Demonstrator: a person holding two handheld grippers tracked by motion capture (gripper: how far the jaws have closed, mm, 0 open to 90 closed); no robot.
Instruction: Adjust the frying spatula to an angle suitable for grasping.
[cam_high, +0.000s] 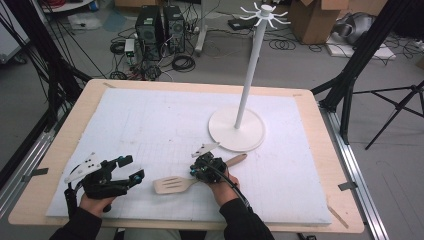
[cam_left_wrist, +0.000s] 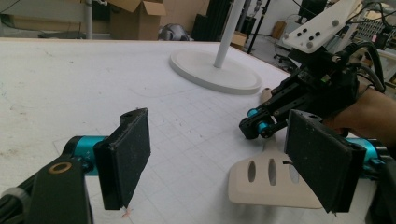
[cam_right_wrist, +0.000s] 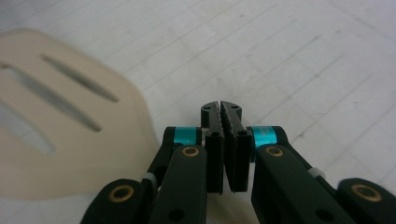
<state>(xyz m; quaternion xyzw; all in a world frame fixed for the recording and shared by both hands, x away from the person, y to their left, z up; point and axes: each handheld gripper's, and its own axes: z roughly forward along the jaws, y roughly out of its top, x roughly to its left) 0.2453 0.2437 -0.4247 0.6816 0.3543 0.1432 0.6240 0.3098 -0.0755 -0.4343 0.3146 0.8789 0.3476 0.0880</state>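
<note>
Two grippers work over a white foam mat on the pale wooden desk (cam_high: 310, 107), and the step in hand looks like picking up the spatula (cam_high: 172, 185), which lies flat at the lower middle of the high view. Its head is broad, flat and slotted, of smooth light wood, and its rounded handle runs up and right under the right gripper (cam_high: 196, 171). That gripper has its jaws pressed together at the handle's neck; the right gripper view shows ribbed pads meeting with nothing visibly between them, so a real hold on the handle seems doubtful. The left gripper (cam_high: 135, 169), at lower left, stands with its foam-faced jaws wide apart, aimed at the head. Next, the right gripper probably needs to reopen and straddle the handle. A white stand (cam_high: 243, 105) with a round base and hooked top waits at upper right.
</note>
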